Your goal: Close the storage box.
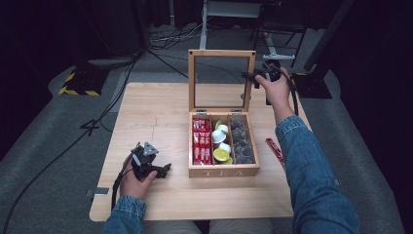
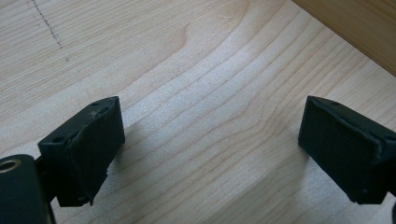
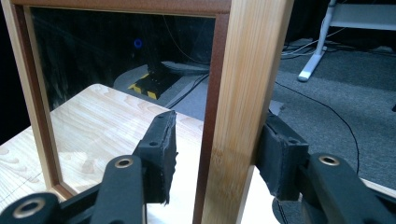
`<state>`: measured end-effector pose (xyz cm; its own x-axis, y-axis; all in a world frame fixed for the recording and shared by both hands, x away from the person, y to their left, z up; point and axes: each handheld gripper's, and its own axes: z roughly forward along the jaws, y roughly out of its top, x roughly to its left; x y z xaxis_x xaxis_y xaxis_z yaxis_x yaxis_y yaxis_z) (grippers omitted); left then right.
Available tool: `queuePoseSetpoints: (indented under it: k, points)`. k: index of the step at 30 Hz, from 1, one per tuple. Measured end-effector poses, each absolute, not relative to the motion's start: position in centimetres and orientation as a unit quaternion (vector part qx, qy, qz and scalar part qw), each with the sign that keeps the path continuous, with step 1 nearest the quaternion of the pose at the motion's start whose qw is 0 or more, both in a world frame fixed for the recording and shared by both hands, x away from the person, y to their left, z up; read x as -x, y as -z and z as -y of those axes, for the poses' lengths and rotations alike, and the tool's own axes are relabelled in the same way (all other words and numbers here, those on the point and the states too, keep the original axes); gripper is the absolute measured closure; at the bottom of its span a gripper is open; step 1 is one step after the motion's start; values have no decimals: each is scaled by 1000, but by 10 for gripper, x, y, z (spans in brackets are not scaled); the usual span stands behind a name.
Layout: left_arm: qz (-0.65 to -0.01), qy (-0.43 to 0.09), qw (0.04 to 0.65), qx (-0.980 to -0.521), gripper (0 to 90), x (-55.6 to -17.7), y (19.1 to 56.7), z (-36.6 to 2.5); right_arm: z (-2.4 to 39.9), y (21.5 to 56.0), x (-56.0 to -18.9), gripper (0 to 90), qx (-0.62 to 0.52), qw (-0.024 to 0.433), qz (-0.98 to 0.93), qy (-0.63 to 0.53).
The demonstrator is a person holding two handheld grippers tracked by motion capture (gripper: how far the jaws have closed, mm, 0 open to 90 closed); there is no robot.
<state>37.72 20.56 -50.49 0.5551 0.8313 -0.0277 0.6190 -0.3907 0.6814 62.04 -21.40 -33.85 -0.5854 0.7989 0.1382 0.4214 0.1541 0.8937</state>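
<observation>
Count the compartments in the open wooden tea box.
3: left compartment with red packets, middle compartment with white and green capsules, right compartment with dark pods, all in the wooden tea box.

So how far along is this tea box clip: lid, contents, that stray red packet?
Done: the tea box stands with its lid upright, and its three compartments hold red packets, pods and dark pieces. In hand: the right gripper straddles the lid's side frame, one jaw on each side; whether it is clamped is unclear. Left: one red packet lies on the table right of the box, and the left gripper hovers open, empty.
</observation>
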Motion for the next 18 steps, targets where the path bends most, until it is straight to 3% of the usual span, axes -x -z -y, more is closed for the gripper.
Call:
queuePoseSetpoints:
  k: [18]
  points:
    - [-439, -162, 326, -822, 74, -378, 504, -206, 221, 313, -581, 521, -393, 186, -748, -502]
